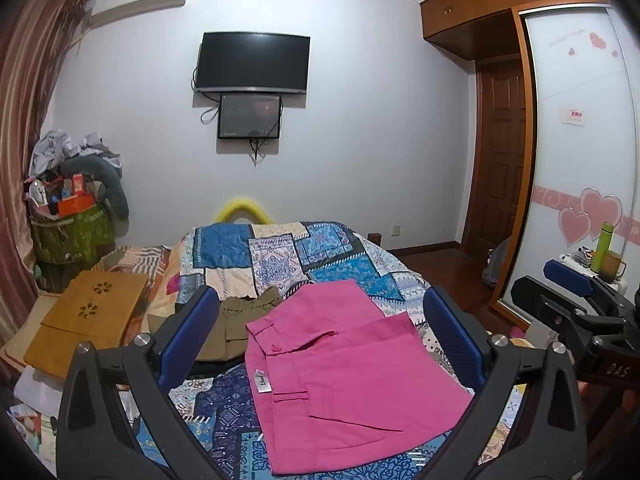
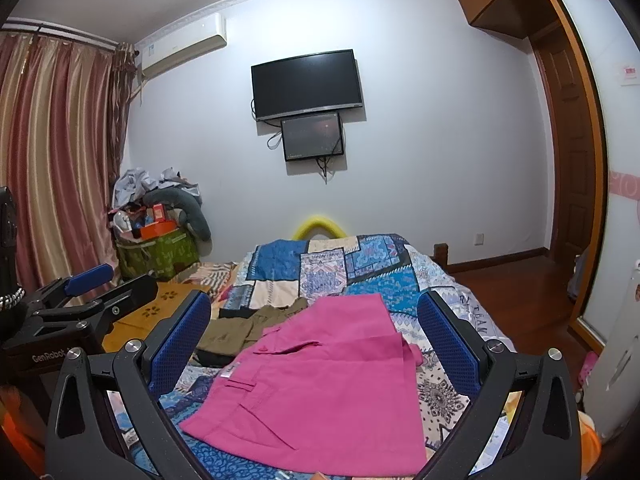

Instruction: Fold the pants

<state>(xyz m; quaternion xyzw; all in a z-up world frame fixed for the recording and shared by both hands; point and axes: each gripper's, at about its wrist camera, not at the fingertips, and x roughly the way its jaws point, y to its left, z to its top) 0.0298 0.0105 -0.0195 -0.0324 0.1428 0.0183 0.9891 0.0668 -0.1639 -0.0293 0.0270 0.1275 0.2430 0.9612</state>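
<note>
Pink pants (image 1: 352, 376) lie folded flat on the patchwork bedspread (image 1: 280, 256), with a white label at their left edge. They also show in the right wrist view (image 2: 320, 376). My left gripper (image 1: 320, 336) is open and empty, held above the pants with its blue pads either side. My right gripper (image 2: 316, 340) is open and empty, also above the pants. The right gripper shows at the right edge of the left wrist view (image 1: 580, 300); the left gripper shows at the left edge of the right wrist view (image 2: 80, 292).
Olive-brown folded clothing (image 1: 236, 328) lies just left of the pink pants. A wooden lap tray (image 1: 88, 320) sits at the bed's left. A cluttered green bin (image 1: 68, 232) stands by the curtain. A wardrobe (image 1: 580, 160) and nightstand with a green bottle (image 1: 602, 246) are at the right.
</note>
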